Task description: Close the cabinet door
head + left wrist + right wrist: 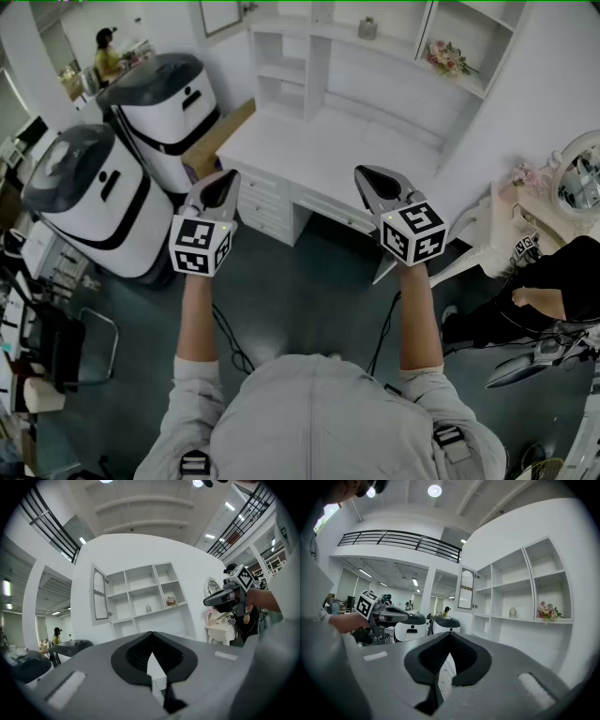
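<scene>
A white desk (319, 155) with a shelf unit stands ahead of me. The cabinet door (99, 595), a narrow mirrored panel, hangs open at the unit's upper left; it also shows in the right gripper view (465, 589) and at the head view's top edge (220, 14). My left gripper (221, 184) is held level in front of the desk, well short of the door, shut on nothing (151, 637). My right gripper (371, 178) is held beside it at the same height, also shut and empty (449, 637). Each gripper shows in the other's view: the right gripper (220, 599) and the left gripper (401, 616).
Two white machines with dark tops (164, 98) (84, 202) stand left of the desk. A person in black (544, 291) sits at right near a dressing table with a round mirror (581, 183). Flowers (448, 58) and a small bottle (367, 28) sit on shelves. Cables (230, 342) lie on the floor.
</scene>
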The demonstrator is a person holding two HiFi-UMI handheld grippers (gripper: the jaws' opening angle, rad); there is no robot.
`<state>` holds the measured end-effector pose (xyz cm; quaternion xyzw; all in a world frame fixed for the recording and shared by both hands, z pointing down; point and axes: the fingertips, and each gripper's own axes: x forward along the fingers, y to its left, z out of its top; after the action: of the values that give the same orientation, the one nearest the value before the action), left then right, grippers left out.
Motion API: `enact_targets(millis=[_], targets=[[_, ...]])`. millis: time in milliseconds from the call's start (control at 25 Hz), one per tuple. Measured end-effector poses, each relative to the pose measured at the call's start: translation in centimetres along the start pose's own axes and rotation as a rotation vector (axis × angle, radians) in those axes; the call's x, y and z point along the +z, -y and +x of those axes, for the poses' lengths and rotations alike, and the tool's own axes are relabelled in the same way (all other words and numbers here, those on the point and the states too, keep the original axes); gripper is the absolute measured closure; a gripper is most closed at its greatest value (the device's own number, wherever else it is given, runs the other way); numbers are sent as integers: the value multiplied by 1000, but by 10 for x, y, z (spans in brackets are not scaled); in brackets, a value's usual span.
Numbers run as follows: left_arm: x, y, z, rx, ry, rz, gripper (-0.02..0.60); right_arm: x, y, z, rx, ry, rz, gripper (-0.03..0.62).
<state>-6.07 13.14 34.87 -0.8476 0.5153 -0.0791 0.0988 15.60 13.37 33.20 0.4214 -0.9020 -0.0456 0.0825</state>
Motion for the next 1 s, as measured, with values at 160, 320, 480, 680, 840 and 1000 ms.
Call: enact_targets(millis=[160, 320, 480, 680, 840, 1000], targets=[[-1, -9, -6, -15, 5, 40, 563, 4, -13, 14, 7, -2, -3, 592], [-4, -19, -11, -27, 8, 48, 561, 9, -22, 21, -4, 19, 17, 592], [-12, -30, -15, -27, 13, 39, 561, 5, -25, 24, -38, 36, 45, 592], [-23, -37, -9, -47, 3, 21, 561, -2, -29, 37, -29, 16, 31, 592], [-33, -48, 9, -44, -13, 1, 563, 3, -22, 58, -15, 22, 12, 592], [-38, -65, 39, -25, -21, -7, 563, 4, 1, 86, -3, 30, 4, 592]])
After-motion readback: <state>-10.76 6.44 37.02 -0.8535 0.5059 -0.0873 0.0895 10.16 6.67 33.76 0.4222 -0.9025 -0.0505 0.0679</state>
